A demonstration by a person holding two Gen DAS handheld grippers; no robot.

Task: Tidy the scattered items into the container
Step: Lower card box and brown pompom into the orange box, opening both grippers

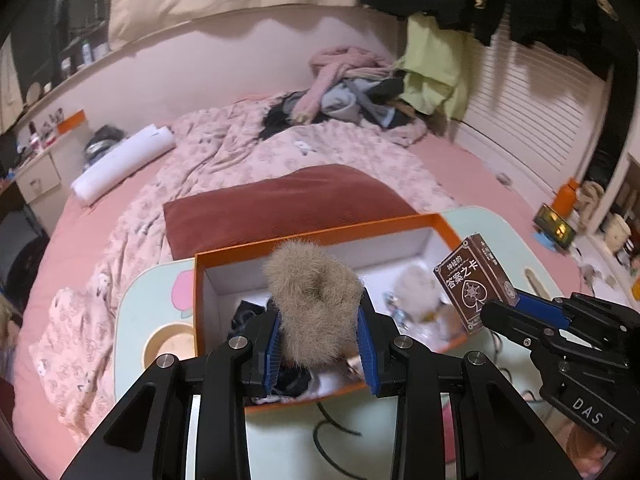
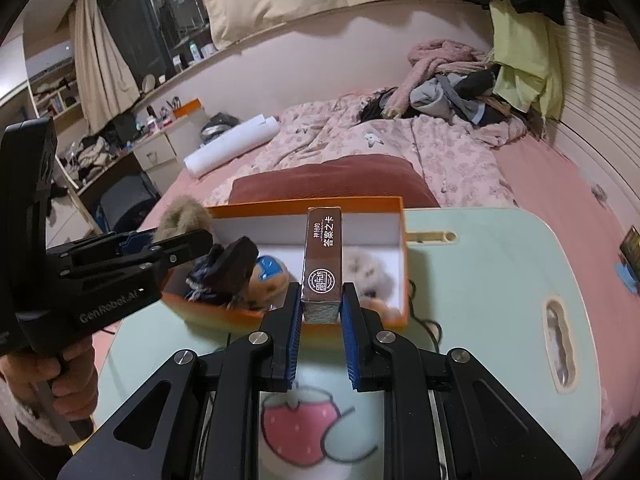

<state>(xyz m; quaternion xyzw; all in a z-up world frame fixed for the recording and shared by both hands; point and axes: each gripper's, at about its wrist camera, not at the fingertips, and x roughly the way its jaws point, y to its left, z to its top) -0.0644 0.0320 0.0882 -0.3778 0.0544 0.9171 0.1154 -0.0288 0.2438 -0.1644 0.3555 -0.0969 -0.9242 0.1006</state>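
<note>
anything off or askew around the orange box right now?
Nothing spilled or damaged. The orange box sits skewed on the pale green table, and a black cable trails loose beside it. Both grippers hold items over the box: left gripper the furry scrunchie, right gripper the brown card box.

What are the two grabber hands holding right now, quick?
Left gripper: closed on the fluffy beige scrunchie, above the orange box.
Right gripper: closed on the brown card box.

One orange box [image 2: 280, 204], one card pack [image 2: 323, 256], one furry scrunchie [image 1: 316, 300], two tools.
</note>
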